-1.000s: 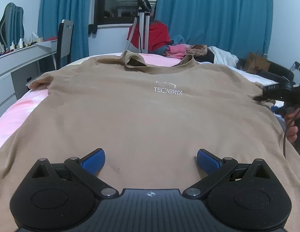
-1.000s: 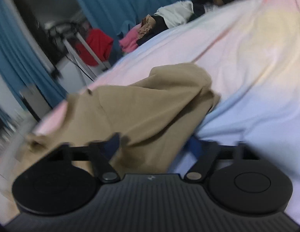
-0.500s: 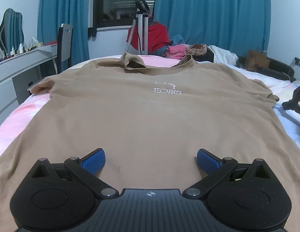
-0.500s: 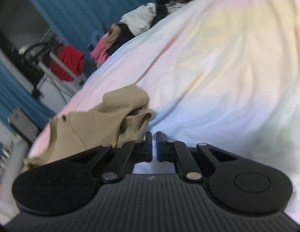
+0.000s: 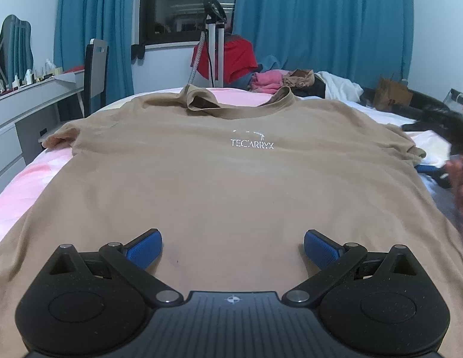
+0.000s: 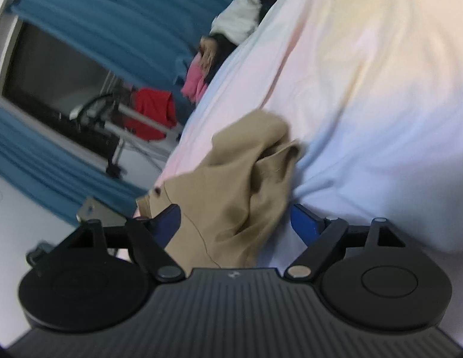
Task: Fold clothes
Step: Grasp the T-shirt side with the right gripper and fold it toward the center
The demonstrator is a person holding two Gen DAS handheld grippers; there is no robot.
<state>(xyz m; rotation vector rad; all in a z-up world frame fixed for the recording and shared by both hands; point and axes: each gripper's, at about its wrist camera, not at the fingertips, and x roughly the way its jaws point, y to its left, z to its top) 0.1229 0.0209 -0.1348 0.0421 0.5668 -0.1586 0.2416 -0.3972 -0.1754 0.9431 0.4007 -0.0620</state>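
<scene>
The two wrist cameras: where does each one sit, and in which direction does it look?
Left wrist view: sits on the left gripper above the hem of the tan T-shirt, looking along the bed toward the window; its open fingers show, and a blurred hand at right.
Right wrist view: sits on the right gripper, tilted, at the shirt's sleeve; its open fingers show either side of it.
Both share the T-shirt, bed, curtains and red cloth.
</scene>
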